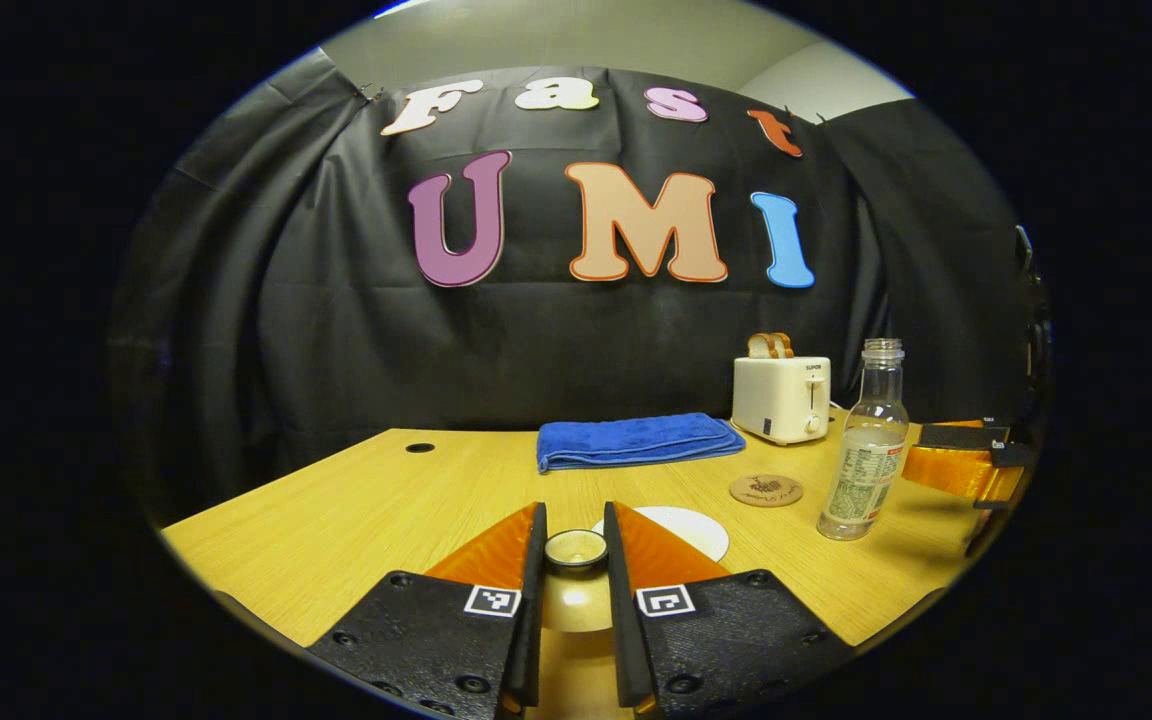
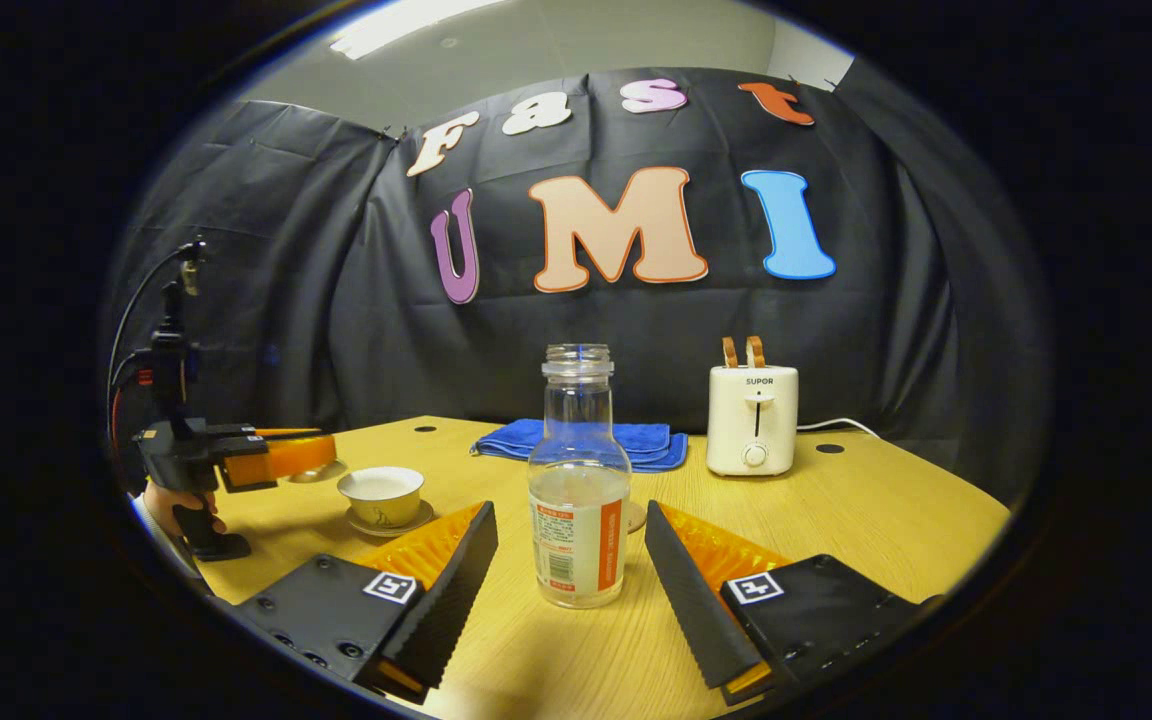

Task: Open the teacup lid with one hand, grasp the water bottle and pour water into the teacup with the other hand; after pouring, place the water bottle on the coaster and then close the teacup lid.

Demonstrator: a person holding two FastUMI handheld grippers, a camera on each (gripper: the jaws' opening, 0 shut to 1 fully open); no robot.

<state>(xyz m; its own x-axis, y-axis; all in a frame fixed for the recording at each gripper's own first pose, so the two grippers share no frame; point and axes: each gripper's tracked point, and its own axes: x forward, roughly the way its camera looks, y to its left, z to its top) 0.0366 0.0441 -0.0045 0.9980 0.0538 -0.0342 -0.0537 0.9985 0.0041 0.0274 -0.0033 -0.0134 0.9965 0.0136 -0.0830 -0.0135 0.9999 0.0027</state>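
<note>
Two tongs at work: left tongs (image 1: 576, 560) clenched on the lid (image 1: 576, 548), off the teacup (image 2: 381, 495); right tongs (image 2: 571, 560) released around the bottle (image 2: 579, 490) on the tabletop (image 2: 886, 520). Close squarely at mid-body, lift upright, tilt slowly.

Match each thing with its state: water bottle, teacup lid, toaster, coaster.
Things:
1. water bottle
2. teacup lid
3. toaster
4. coaster

States:
a. gripped by its knob in the jaws of the left gripper
b. lies bare on the table
c. stands upright without a cap between the open jaws of the right gripper
d. has bread slices in its slots

Pairs: 1-c, 2-a, 3-d, 4-b
</note>
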